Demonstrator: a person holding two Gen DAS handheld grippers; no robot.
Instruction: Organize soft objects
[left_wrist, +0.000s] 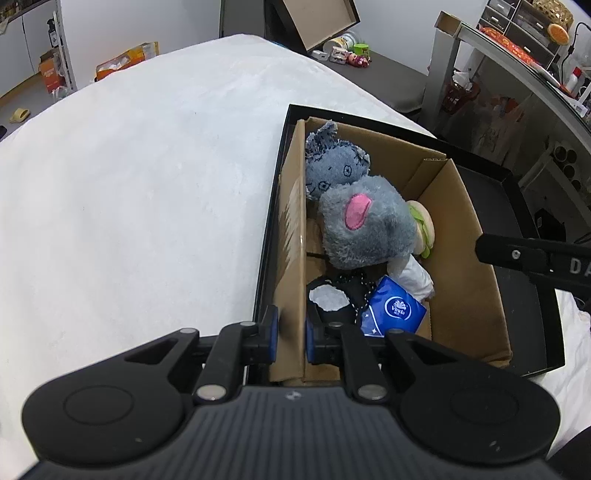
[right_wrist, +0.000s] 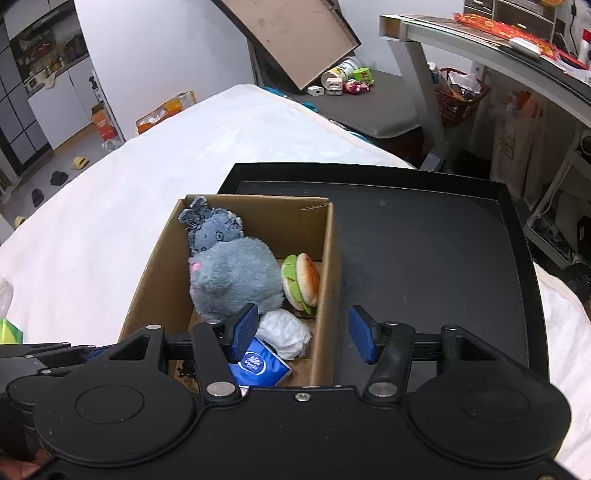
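Inside cardboard box (right_wrist: 325, 258), half-hidden toys; left fingers (left_wrist: 272, 325) pinching its wall, right fingers (right_wrist: 360, 338) spread, perhaps straddling it

Our left gripper (left_wrist: 291, 338) and right gripper (right_wrist: 302, 334) are matte black, with blue ribbed pads (right_wrist: 244, 331), silver pivot screws, round side housings and a ribbed grey top plate.
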